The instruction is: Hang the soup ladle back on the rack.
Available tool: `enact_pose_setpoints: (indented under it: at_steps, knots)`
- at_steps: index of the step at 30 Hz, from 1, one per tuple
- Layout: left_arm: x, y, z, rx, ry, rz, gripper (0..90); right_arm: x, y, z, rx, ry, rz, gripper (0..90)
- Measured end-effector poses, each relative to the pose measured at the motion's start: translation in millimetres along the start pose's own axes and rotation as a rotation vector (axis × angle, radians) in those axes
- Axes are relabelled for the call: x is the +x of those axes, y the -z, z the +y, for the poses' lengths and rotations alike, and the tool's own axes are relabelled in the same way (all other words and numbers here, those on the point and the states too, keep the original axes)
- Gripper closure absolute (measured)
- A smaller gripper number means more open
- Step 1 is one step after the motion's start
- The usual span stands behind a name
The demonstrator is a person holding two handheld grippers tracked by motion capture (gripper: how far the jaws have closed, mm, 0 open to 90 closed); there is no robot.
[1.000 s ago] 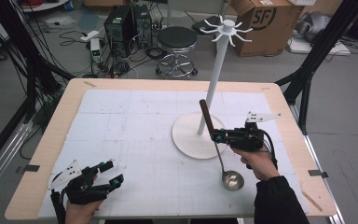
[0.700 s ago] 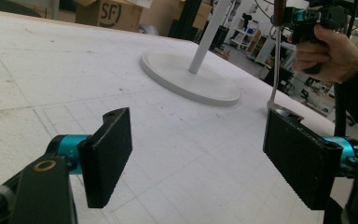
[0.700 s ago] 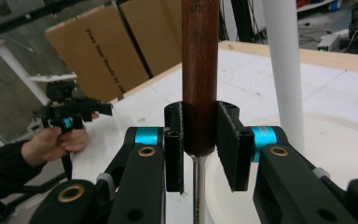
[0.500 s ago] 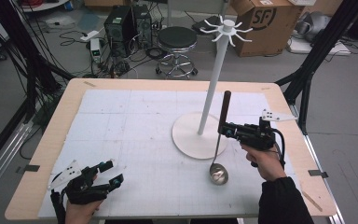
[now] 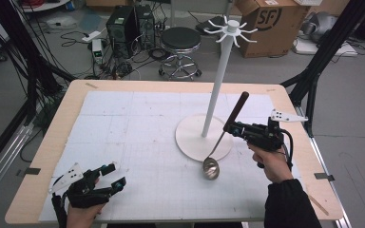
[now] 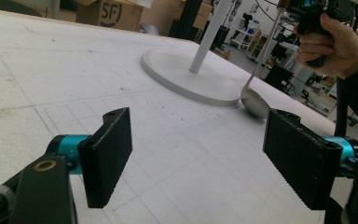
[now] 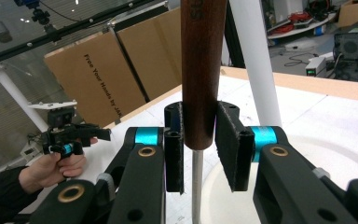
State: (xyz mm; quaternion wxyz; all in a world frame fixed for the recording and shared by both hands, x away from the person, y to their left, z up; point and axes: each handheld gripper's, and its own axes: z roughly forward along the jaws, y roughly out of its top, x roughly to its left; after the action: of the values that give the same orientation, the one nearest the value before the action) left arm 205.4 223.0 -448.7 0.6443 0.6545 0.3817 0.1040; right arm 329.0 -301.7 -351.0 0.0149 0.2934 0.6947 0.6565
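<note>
- Since the earlier frame, the ladle (image 5: 217, 149) has been tilted, handle top rightward, bowl beside the rack base (image 5: 195, 137).
- Its wooden handle is clamped by the right gripper (image 5: 229, 127).
- Near left, the left gripper (image 5: 116, 176) is held with jaws apart, empty.

It was a lab or workshop room rather than a home. A wooden table (image 5: 47, 156) with a gridded white mat stood on a grey floor strewn with cables (image 5: 123, 66), beside computer towers (image 5: 128, 23), a stool (image 5: 181, 40), black tripod legs (image 5: 321, 57) and cardboard boxes (image 5: 271, 23).
</note>
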Motion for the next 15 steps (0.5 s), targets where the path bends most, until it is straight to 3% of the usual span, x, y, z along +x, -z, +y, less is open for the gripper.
enact_pose_setpoints:
  at_steps: [7, 15]
  knots:
    - [0.1, -0.1, -0.1, 0.001, 0.001, 0.001, 24.4, 6.5, 4.7, 8.8, -0.028, 0.021, -0.001, 73.4]
    - [-0.1, -0.3, -0.1, 0.0, 0.002, 0.001, 24.5, 16.7, 10.3, 33.5, -0.043, 0.061, -0.011, 73.4]
